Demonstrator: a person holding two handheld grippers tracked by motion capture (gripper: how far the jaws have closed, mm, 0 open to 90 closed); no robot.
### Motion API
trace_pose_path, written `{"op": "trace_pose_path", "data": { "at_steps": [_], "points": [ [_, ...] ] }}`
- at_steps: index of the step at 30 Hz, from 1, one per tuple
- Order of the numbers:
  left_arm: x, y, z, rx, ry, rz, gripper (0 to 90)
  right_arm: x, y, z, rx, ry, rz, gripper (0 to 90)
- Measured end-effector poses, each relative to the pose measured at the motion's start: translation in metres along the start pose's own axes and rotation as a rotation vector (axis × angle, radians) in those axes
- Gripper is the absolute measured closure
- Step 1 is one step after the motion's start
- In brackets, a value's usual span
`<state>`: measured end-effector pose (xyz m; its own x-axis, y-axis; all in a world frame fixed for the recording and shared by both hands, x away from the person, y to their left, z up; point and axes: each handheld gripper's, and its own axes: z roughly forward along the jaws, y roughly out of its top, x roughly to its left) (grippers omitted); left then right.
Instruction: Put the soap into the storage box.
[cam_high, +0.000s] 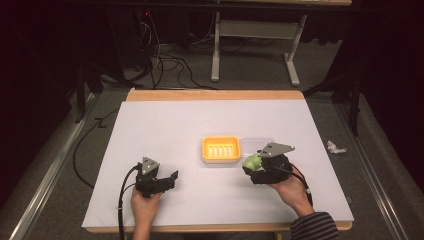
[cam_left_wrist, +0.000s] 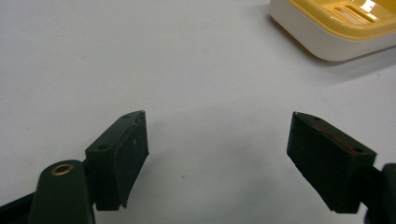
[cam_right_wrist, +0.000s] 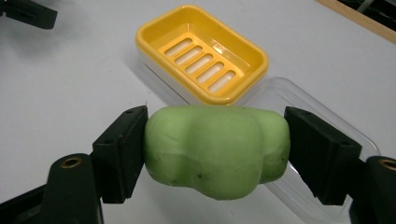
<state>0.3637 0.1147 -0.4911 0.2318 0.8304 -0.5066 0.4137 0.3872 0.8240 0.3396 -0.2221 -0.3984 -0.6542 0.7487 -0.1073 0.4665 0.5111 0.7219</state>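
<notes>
A green bar of soap is clamped between the jaws of my right gripper, held just above the table; it shows as a green lump in the high view, right of the dish. The yellow soap dish with a slotted insert sits at the table's middle, and lies beyond the soap in the right gripper view. A clear plastic lid lies beside the dish, under the soap. My left gripper rests low at the left, jaws wide apart with nothing between them.
The white table cover spreads around the dish. A corner of the dish appears at the upper right of the left gripper view. A crumpled white scrap lies on the floor at the right. Cables and a table frame stand beyond the far edge.
</notes>
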Motion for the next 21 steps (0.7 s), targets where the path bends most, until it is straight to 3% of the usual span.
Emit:
{"op": "trace_pose_path", "data": {
  "at_steps": [21],
  "points": [
    [0.0, 0.0, 0.0, -0.005, -0.002, -0.007, 21.1, -0.002, 0.039, 0.036, 0.008, 0.025, 0.004, 25.9]
  ]
}}
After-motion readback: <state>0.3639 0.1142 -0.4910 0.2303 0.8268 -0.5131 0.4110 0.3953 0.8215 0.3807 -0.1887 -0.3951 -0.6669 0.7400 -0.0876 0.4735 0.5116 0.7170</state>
